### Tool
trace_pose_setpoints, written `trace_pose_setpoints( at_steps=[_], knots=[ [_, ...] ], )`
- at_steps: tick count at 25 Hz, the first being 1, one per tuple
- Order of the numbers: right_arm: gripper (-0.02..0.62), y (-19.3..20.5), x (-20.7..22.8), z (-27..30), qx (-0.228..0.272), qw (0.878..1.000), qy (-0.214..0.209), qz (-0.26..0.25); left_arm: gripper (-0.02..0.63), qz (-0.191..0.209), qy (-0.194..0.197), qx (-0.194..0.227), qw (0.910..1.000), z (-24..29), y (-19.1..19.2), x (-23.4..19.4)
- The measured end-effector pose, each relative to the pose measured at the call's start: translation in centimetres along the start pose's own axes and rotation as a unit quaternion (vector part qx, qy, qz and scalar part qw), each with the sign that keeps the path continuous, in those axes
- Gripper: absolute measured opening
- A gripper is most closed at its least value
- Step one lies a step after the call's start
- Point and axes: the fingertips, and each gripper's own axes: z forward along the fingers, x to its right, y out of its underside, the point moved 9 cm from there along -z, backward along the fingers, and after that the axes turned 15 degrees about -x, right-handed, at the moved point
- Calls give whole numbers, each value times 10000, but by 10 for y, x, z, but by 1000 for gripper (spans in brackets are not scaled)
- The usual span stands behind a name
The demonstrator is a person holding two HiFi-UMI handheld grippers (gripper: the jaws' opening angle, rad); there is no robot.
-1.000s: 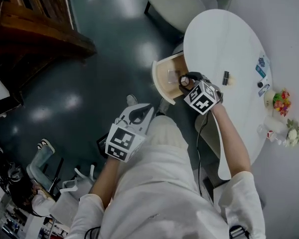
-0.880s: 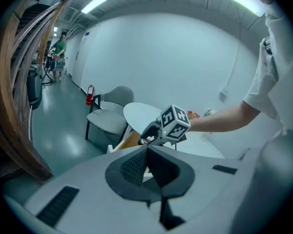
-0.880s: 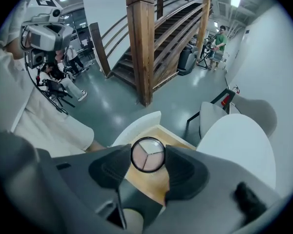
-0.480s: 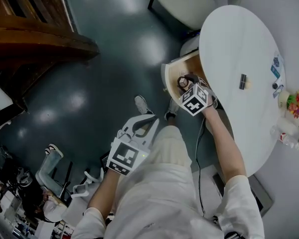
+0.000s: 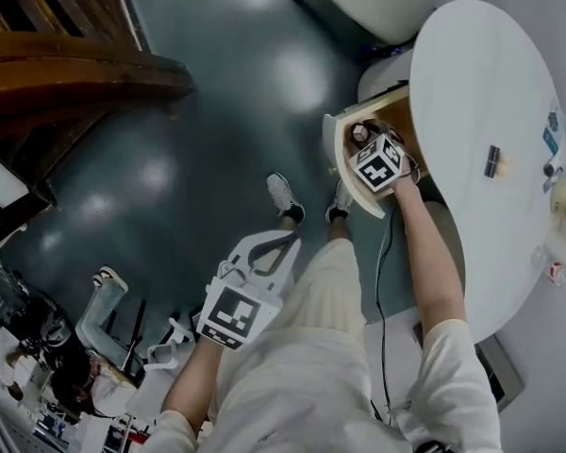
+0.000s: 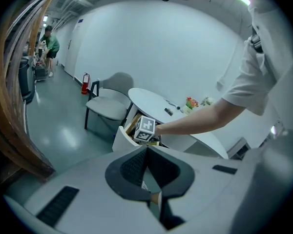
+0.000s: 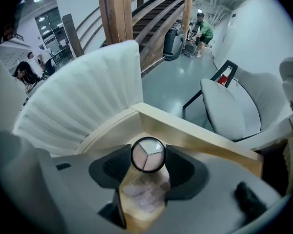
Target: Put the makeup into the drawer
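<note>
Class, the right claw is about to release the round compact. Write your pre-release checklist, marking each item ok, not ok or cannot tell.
1. Grip: round compact clamped in the right claw: ok.
2. The drawer is open: ok.
3. Compact over the drawer's inside: ok.
4. Landing spot bare: cannot tell; something pale shows beneath the compact.
5. Idle left claw shut, empty, away from the drawer: ok.
6. Nothing left on the table: not ok; a small dark item lies there.

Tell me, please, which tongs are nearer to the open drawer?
Right. The right tongs reach down into the drawer, gripping a round makeup compact. The left tongs, shut and empty, hang by the person's leg, well clear of it.
</note>
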Motion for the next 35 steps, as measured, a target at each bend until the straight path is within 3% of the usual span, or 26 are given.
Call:
trace_pose_setpoints(
  at_steps=[11, 23, 29, 35],
  knots=[
    [224, -5, 0, 39, -58, 9995, 0, -321, 9, -111, 25, -222, 9997, 5, 12, -3],
    [224, -6, -5, 32, 11, 9990, 57, -452, 9, -44, 83, -218, 9997, 6, 4, 8],
    [224, -2, -8, 11, 76, 9995, 99, -302, 9, -36, 48, -62, 10000, 1, -4, 19],
    [222, 2, -14, -48, 479, 9982, -82, 362, 9, 11, -31, 170, 9999, -14, -16, 33]
  ],
)
